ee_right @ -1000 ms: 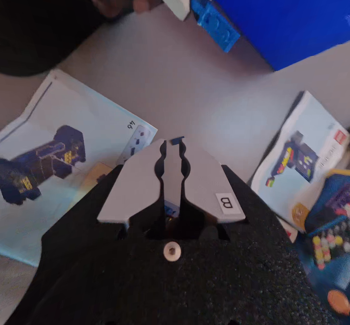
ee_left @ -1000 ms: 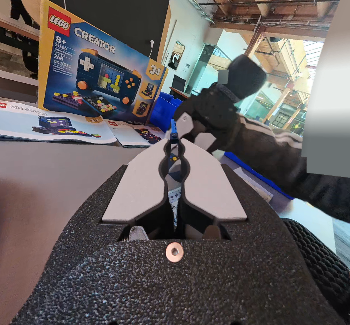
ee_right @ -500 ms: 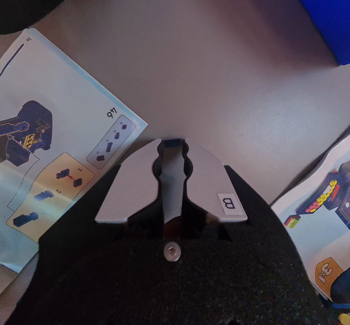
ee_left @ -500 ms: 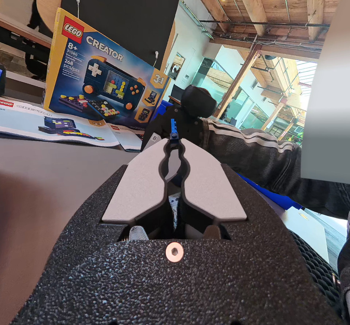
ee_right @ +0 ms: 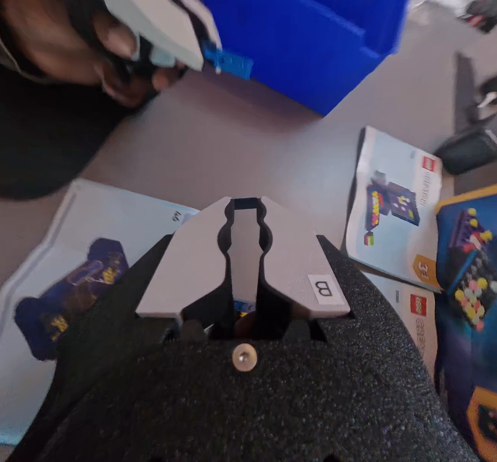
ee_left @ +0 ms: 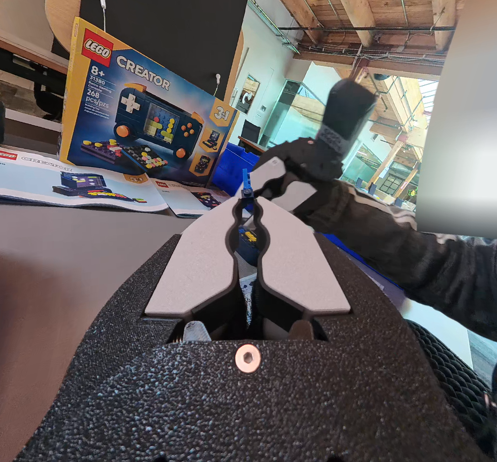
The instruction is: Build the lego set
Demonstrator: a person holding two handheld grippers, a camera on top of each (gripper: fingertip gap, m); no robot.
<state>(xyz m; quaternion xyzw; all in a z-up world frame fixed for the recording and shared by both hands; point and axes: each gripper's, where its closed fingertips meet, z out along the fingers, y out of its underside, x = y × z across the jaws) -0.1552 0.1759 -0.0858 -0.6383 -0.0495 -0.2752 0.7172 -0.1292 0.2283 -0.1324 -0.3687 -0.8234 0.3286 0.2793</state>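
In the left wrist view the left gripper pinches a blue brick piece at its very fingertips, the piece standing up above them; the right gripper comes in from the right, its tips just beside that piece, over a grey table with a toy box and booklets behind. In the right wrist view the right gripper is clamped on a small dark brick, while the left one shows top left with its blue piece before a blue bin. Both grips are shallow, so a misaligned push could tilt or pop either brick loose
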